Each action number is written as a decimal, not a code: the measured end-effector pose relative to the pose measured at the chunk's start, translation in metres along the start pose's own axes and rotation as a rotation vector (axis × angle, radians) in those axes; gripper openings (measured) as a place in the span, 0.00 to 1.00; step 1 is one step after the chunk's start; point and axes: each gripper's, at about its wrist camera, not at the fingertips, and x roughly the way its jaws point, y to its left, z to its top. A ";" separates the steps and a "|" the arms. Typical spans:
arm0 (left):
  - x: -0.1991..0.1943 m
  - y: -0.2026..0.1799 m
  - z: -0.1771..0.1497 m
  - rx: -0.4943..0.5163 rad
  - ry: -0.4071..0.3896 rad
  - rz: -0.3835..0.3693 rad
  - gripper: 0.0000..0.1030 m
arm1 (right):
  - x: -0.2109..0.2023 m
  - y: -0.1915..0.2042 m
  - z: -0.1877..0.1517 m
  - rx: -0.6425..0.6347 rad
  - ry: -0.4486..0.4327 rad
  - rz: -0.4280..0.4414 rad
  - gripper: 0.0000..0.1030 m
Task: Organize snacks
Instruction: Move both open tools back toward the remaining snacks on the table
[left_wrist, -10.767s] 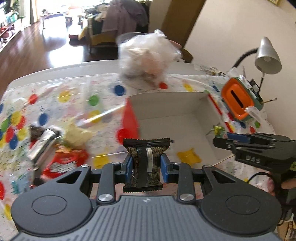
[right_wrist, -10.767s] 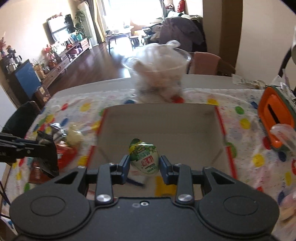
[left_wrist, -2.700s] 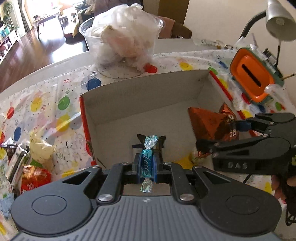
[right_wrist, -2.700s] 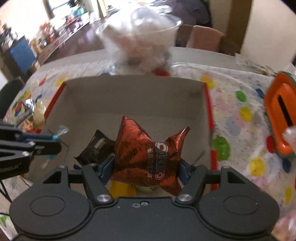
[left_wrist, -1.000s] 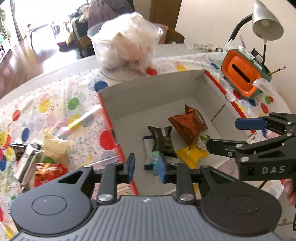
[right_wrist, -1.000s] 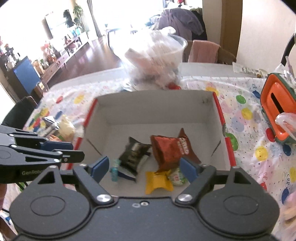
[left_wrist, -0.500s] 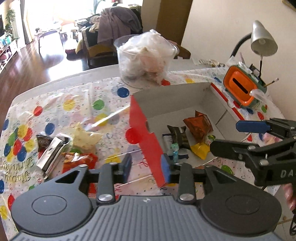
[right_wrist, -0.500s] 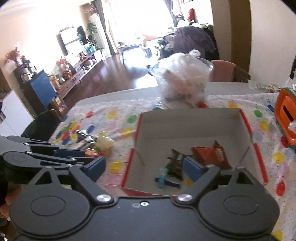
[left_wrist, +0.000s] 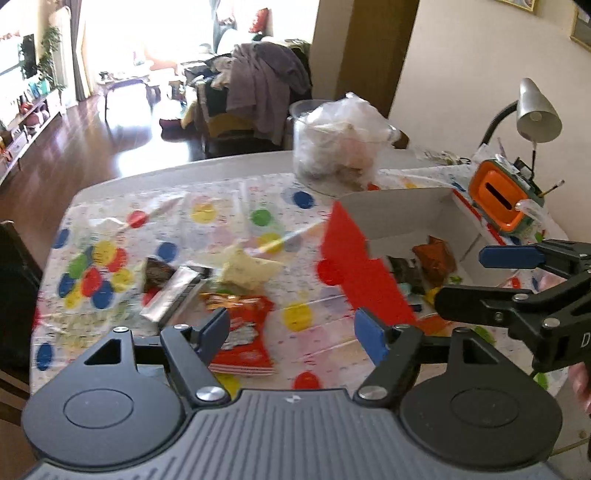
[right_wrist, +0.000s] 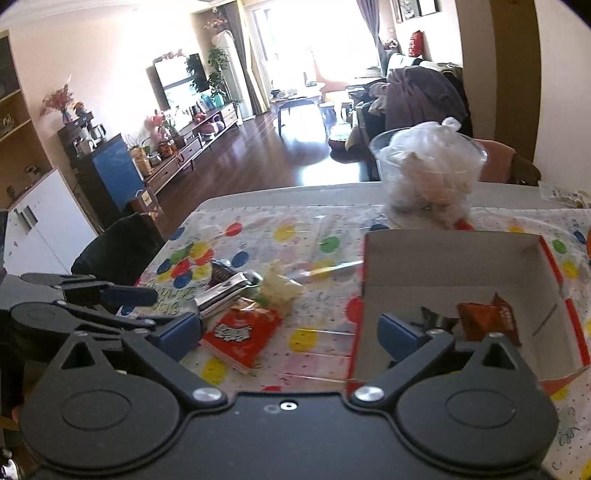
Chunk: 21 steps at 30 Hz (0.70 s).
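Both hands empty: my left tool (left_wrist: 291, 332) gapes wide above the flat red foil snack packet (left_wrist: 240, 339) at 12 o'clock on the spotted worktop (left_wrist: 221, 206), and my right tool (right_wrist: 290, 332) is just as wide, with the red-edged white cardboard box (right_wrist: 443, 258) of sorted snacks at 2 o'clock. The crumpled pale yellow wrapper (left_wrist: 247, 269) and silver foil bar (left_wrist: 173, 295) crowd the packet at 11 o'clock. Risk as I see it: that packet lies flat and slick, so a shallow pinch could skid off it or drag its neighbours along.

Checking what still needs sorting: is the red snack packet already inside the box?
No, the red snack packet lies on the tablecloth, left of the box.
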 end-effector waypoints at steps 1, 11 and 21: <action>-0.003 0.008 -0.003 -0.001 -0.007 0.001 0.72 | 0.002 0.006 -0.001 -0.007 0.000 -0.006 1.00; -0.014 0.076 -0.028 -0.017 -0.020 0.012 0.83 | 0.026 0.039 -0.009 0.004 0.036 -0.015 1.00; 0.009 0.123 -0.044 0.147 0.083 -0.112 0.83 | 0.081 0.062 -0.014 0.032 0.130 -0.026 1.00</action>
